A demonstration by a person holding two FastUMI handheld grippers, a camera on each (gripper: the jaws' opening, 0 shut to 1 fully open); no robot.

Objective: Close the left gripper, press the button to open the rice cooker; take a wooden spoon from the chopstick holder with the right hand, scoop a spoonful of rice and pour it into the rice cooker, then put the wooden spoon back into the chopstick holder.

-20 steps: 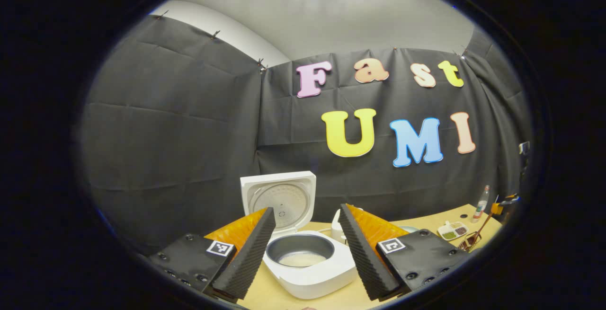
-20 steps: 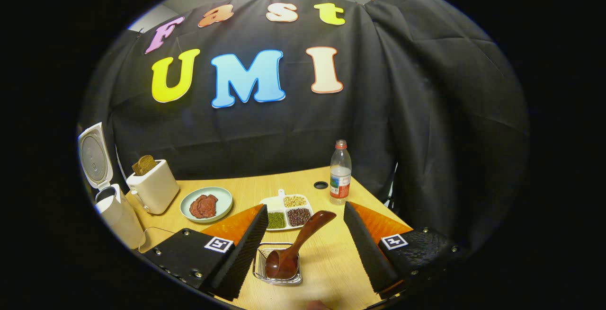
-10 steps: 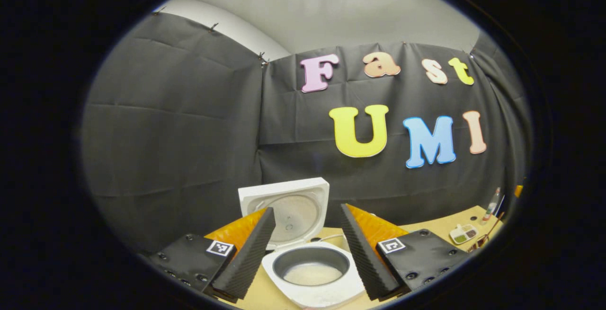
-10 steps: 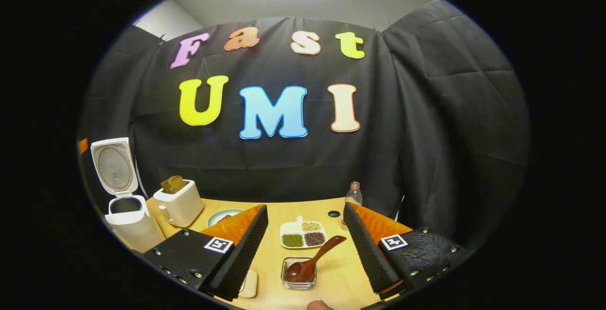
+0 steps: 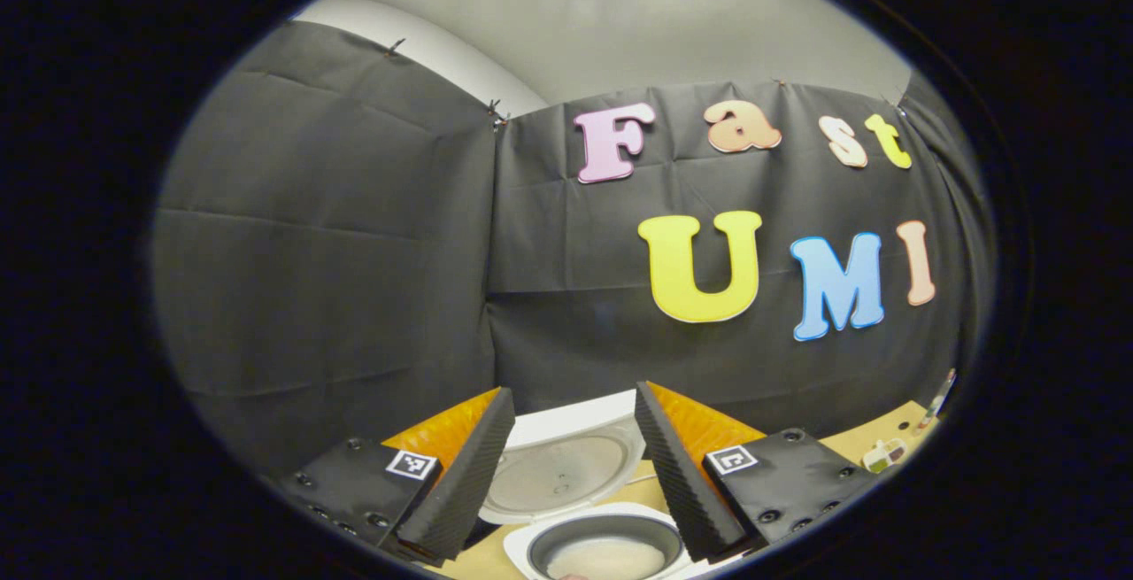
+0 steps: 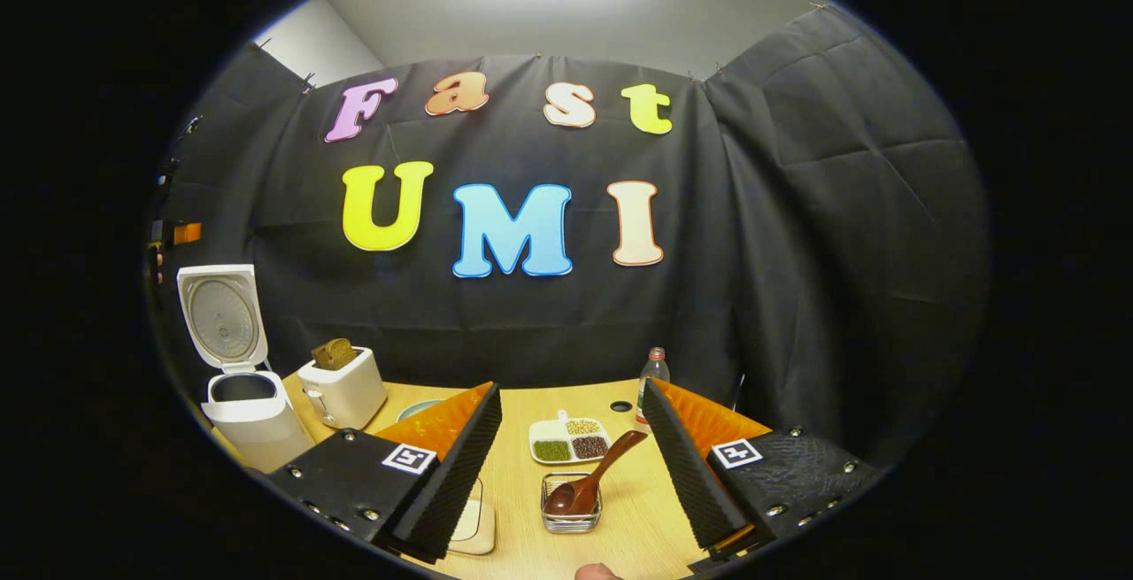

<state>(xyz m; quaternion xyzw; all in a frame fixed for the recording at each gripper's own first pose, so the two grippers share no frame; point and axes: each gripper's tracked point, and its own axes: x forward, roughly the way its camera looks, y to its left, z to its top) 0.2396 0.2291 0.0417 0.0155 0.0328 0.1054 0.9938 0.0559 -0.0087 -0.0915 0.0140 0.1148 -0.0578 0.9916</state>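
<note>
In the left gripper view, the left gripper [image 5: 574,465] hangs with its fingers spread and empty above the rice cooker [image 5: 602,545], whose lid [image 5: 566,465] stands open behind the pot; each finger mount bears a small square black-and-white marker, with no readable writing. In the right gripper view, the right gripper [image 6: 574,465] is likewise spread and empty, and relative to the rice cooker [image 6: 243,403] at far left, the wooden spoon [image 6: 589,483] rests well to its right, bowl down in the chopstick holder [image 6: 572,509] between the fingers, touching neither.

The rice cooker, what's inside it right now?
In the left gripper view, the open rice cooker has a dark inner pot with a pale layer, likely rice, at the bottom. The left gripper fingers cover the pot's sides.
</note>
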